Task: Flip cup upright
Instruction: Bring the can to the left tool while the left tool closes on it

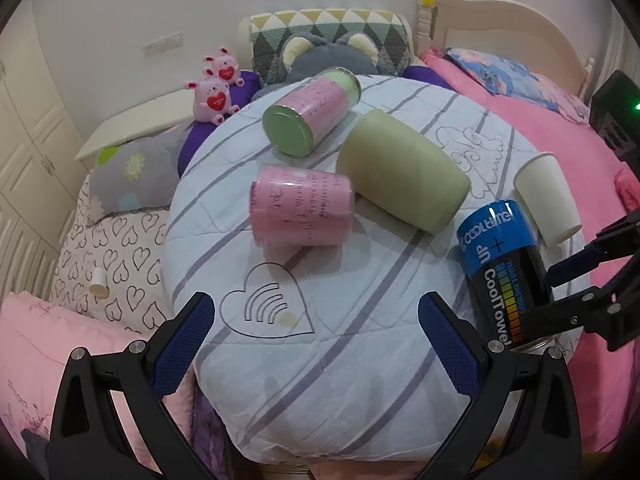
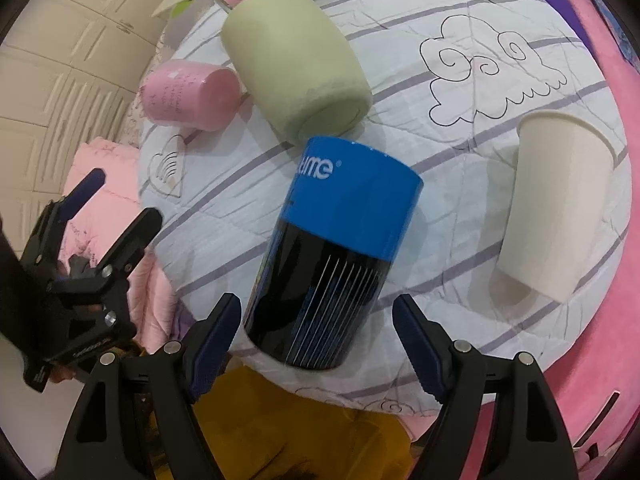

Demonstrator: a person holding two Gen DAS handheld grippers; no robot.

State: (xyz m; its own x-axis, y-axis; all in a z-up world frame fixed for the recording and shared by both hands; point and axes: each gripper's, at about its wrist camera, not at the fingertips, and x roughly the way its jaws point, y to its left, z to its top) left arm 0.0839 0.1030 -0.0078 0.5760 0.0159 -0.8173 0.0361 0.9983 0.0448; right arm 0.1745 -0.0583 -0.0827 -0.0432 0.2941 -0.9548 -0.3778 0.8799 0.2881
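Note:
A white paper cup (image 2: 556, 208) lies on its side on the striped quilt (image 2: 440, 92), right of a blue-and-black CoolTowel can (image 2: 332, 264). It also shows at the right of the left wrist view (image 1: 548, 196). My right gripper (image 2: 316, 316) is open, its jaws either side of the can's black end, not touching it. In the left wrist view the right gripper (image 1: 580, 280) reaches in beside the can (image 1: 504, 272). My left gripper (image 1: 316, 316) is open and empty over the quilt's near edge (image 1: 320, 380), and shows at the left of the right wrist view (image 2: 120, 196).
A pink roll (image 1: 300, 208), a green roll (image 1: 404, 176) and a pink-and-green can (image 1: 312, 112) lie on the quilt's middle and far side. Plush toys (image 1: 214, 92) and pillows (image 1: 328, 40) sit by the headboard. A small paper cup (image 1: 98, 284) lies on the heart-print bedding at left.

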